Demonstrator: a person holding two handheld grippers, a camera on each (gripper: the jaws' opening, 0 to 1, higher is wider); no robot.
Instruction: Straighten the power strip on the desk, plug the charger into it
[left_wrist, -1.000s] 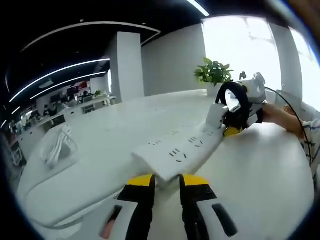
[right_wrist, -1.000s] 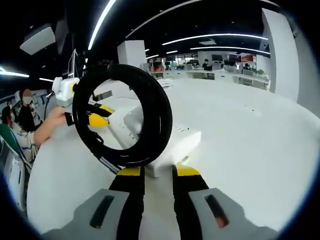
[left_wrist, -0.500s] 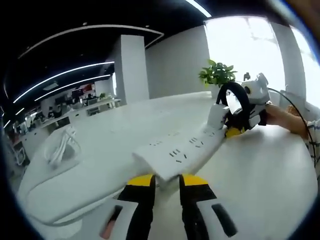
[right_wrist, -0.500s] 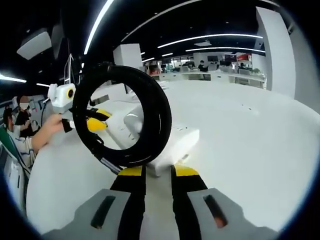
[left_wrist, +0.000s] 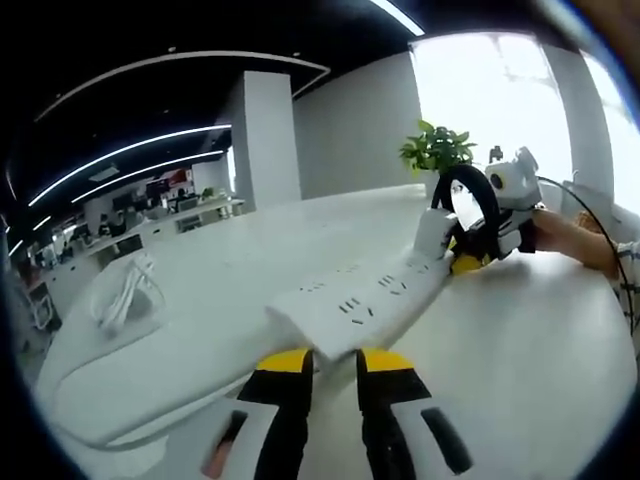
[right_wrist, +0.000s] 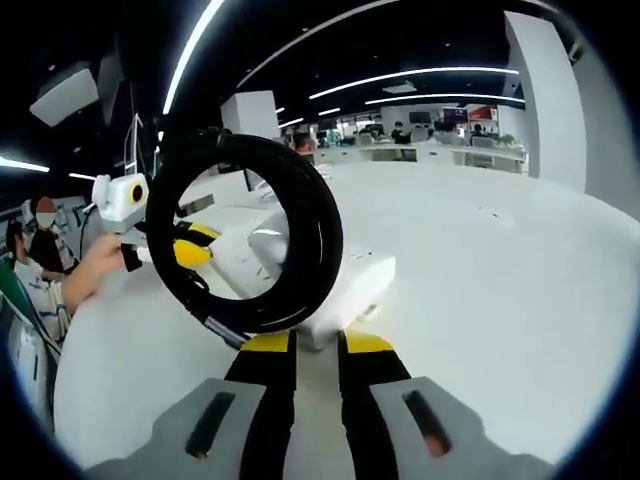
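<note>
Pinching opposite ends of the power strip (left_wrist: 357, 303), both hand-held grippers (left_wrist: 333, 357) (right_wrist: 317, 344); coiled black cable (right_wrist: 245, 236) hiding part of it.

White desk (left_wrist: 520, 330), potted plant (left_wrist: 437, 150) by a bright window (left_wrist: 480, 100), ceiling light strips (right_wrist: 420, 75).

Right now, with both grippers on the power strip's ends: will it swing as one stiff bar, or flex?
Probably one stiff bar: the power strip looks like a straight, hard white casing between the left gripper and right gripper. Its looped black cable holds a springy arc, so it may tug back.
</note>
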